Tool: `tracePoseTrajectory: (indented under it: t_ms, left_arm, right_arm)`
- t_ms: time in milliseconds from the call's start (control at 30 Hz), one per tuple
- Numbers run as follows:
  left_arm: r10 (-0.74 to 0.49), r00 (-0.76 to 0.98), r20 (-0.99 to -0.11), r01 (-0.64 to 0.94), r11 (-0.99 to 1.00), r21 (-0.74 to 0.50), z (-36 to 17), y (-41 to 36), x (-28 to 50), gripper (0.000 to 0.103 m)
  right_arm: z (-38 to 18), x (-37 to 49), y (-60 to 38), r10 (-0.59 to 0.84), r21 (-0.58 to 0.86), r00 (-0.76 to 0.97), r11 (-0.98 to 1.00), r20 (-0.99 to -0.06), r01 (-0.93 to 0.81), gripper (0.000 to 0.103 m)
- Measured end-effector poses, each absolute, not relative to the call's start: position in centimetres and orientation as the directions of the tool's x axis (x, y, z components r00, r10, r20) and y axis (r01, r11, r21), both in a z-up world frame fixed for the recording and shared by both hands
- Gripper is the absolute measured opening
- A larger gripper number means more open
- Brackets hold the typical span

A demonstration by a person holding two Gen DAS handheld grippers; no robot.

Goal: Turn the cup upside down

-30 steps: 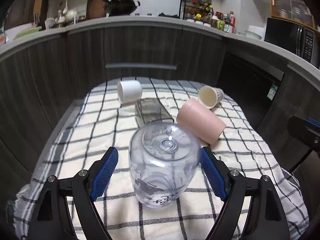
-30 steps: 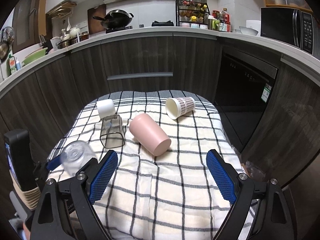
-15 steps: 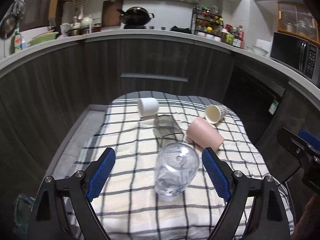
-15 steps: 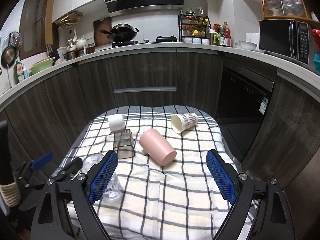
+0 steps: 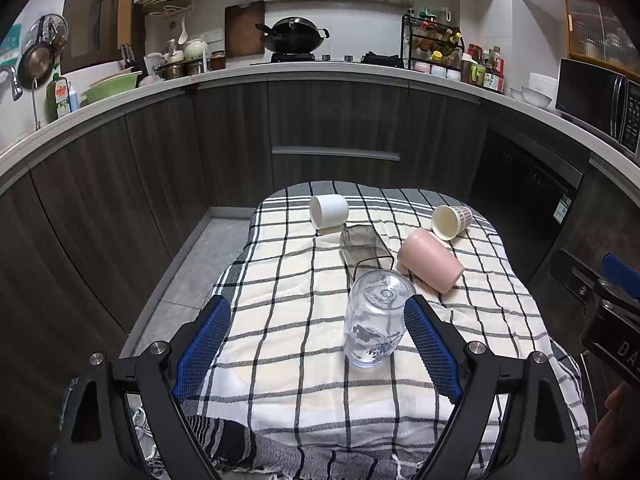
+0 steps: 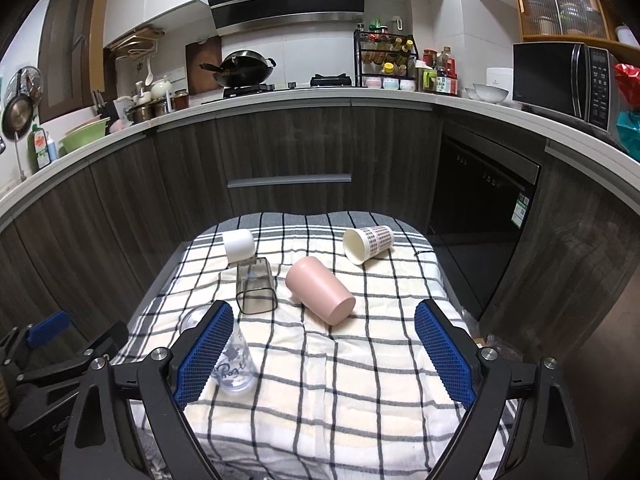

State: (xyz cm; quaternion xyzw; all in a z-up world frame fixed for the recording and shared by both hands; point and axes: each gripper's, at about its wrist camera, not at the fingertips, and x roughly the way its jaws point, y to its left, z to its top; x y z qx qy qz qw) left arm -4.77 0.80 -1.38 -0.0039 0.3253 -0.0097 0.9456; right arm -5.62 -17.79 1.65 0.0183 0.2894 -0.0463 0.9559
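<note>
The clear glass cup (image 5: 375,318) stands upside down, base up, on the checked cloth (image 5: 288,320) that covers the table, toward the near left part of the cloth, with blue print on its wall. The left gripper (image 5: 316,350) hangs above the near edge with its blue-padded fingers spread wide; the cup stands free between them, close to the right pad and touching neither. The right gripper (image 6: 324,354) is likewise spread and holds nothing; in its view the cup shows partly behind its left finger (image 6: 202,350). Just beyond the cup lies a smoky square tumbler (image 5: 364,246) on its side, mouth toward the near edge, its rim just beside the cup's base. To the right of that a pink cup (image 5: 430,266) lies on its side, pointing at the near right. At the far edge a white cup (image 5: 328,210) lies on its side near the left corner, and a paper cup (image 5: 450,220) with a checked pattern lies on its side near the right corner. Dark wooden cabinets (image 5: 332,120) curve behind the table under a white counter (image 5: 320,68) carrying a wok (image 5: 294,38) and a spice rack (image 5: 434,46).
</note>
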Motion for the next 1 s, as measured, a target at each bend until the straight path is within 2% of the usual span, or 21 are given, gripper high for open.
tracePoseTrajectory:
  t_ms: [1000]
  left_arm:
    - [-0.01, 0.793, -0.609, 0.01, 1.0, -0.004, -1.02, 0.99, -5.26, 0.089]
  right_arm:
    - [2.01, -6.03, -17.44, -0.109, -0.018, 0.831, 0.993, -0.546, 0.118, 0.093]
